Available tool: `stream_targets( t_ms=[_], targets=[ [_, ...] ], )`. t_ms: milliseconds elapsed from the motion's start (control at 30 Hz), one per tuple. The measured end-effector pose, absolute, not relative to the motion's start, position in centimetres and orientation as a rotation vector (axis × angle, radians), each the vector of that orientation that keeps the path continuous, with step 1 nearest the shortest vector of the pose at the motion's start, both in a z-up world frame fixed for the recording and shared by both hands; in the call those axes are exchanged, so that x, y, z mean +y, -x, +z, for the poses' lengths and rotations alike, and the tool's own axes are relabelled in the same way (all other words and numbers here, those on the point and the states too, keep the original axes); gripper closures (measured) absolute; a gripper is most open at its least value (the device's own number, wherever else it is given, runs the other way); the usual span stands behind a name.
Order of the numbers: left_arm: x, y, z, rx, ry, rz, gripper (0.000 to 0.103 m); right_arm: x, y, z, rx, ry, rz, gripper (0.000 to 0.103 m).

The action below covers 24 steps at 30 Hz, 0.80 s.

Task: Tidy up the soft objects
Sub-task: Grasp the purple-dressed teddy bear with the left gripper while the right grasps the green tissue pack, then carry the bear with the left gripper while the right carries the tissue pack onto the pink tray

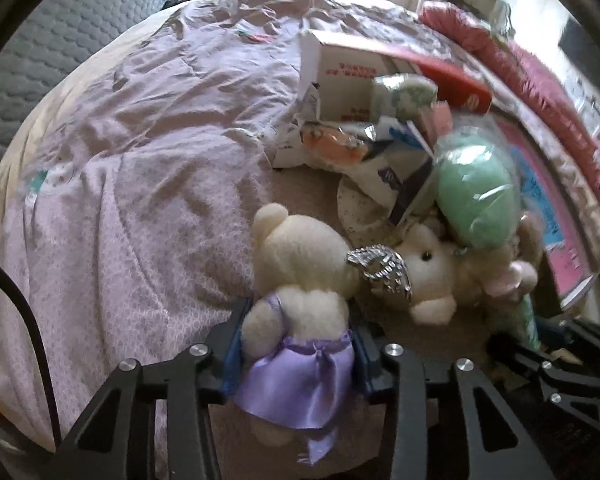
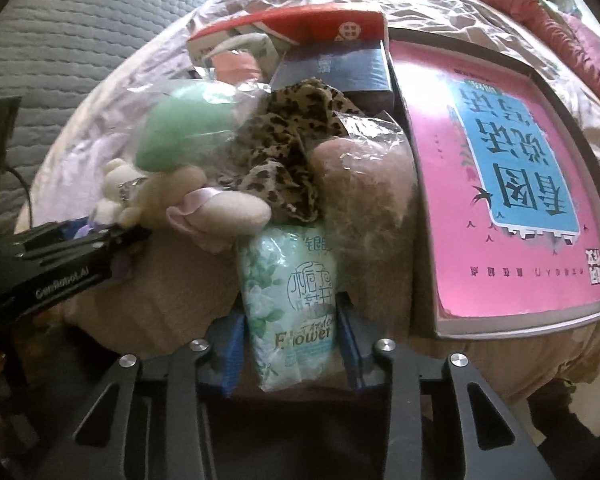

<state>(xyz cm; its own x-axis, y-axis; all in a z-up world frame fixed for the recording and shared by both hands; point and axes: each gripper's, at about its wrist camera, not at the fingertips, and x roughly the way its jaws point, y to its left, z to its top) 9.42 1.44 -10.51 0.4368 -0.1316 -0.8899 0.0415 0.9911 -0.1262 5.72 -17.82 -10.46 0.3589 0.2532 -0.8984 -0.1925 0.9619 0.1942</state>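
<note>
Bedspread (image 1: pixel 148 128) under gripped bear (image 1: pixel 296 280), tissues (image 2: pixel 292 300)

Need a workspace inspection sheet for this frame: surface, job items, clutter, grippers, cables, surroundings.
Surface: bed with a rumpled lilac quilt.
Job's things: cream teddy bear in a purple satin skirt; floral tissue pack; second cream bear with a silver bow; bagged green plush; leopard-print fabric.
Clutter: pink book, red-and-white box, torn packaging.
Grippers: left gripper shut on the skirted bear; right gripper shut on the tissue pack.
Cables: black cable at left edge.
Surroundings: grey quilted mattress; pink ruffled bedding.
</note>
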Motion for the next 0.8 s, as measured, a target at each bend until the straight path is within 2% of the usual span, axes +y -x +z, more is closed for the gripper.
stream_targets(
  t_ms=[367,800],
  targets=[
    [3.4,-6.7,-7.9,1.08,0.167,-0.075,0.06,-19.6,-3.0,-7.7,1.107,-0.089,0.295,0.063],
    [-0.9,-5.4,-4.3,1.009,0.11,-0.147,0.06,-22.5,-2.8,-7.3,1.074,-0.156,0.265,0.063]
  ],
)
